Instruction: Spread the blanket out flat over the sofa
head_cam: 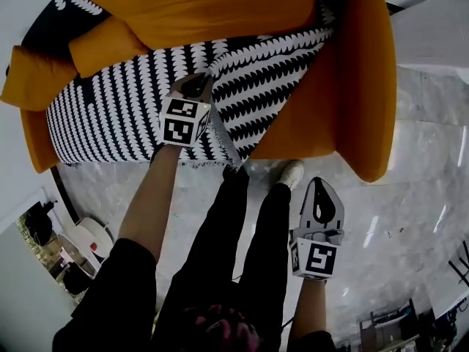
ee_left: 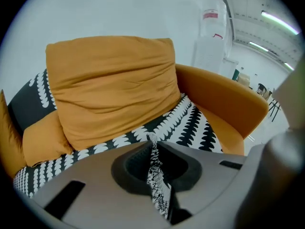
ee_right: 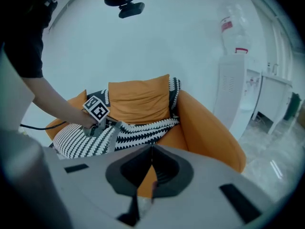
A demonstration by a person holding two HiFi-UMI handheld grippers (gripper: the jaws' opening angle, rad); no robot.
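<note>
Blanket (head_cam: 110, 108): patterned, across sofa (head_cam: 366, 86) seat, right corner uncovered. Left claw (head_cam: 199, 81): pinched on a blanket fold (spreading apparently under way). Right claw (head_cam: 321, 189): closed, empty, clear of sofa. Next: draw fold toward bare corner.

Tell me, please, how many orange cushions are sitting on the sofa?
2. The large cushion leans against the back of the sofa. The small cushion lies beside it, at the left in the head view. The blanket could hide others.

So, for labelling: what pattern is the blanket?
Blanket: black with white scallop rows; head view.
</note>
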